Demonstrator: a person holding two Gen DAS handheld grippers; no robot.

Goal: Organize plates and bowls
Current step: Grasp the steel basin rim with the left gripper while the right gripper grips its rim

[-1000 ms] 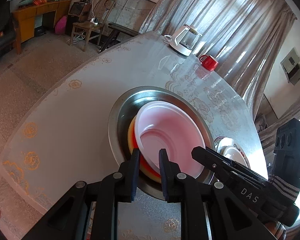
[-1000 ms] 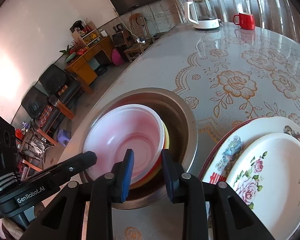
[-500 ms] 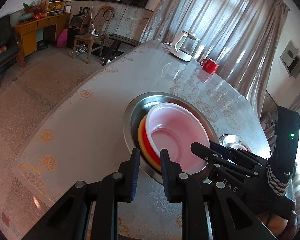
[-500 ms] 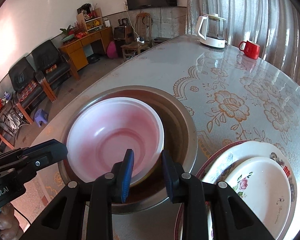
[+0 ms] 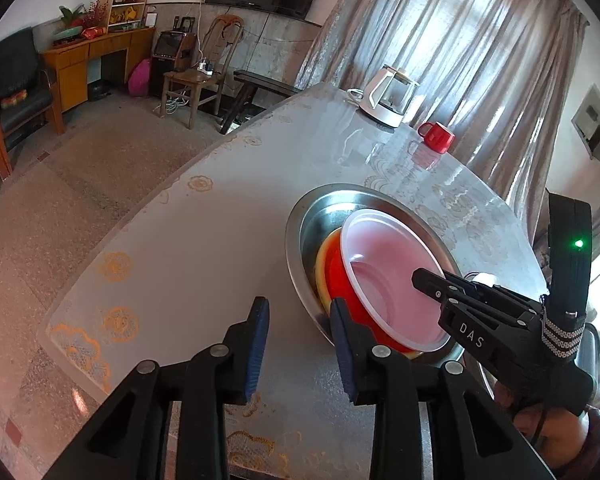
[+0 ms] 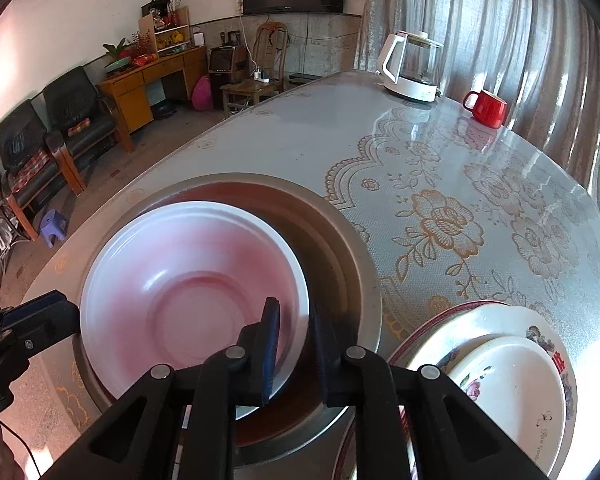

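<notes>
The right gripper's fingers (image 6: 270, 336) pinch the pink bowl (image 6: 188, 284) rim, steadying the stack; the left gripper's fingers (image 5: 258, 334) stand wide, empty beside it.

Open tabletop (image 5: 188, 248) is seen left of the steel basin (image 5: 300, 224). The right side is blocked by stacked plates (image 6: 500, 364), close beside the basin rim. Far end is occupied by kettle (image 6: 414, 68) and red mug (image 6: 486, 108); patterned cloth between lies free.
</notes>
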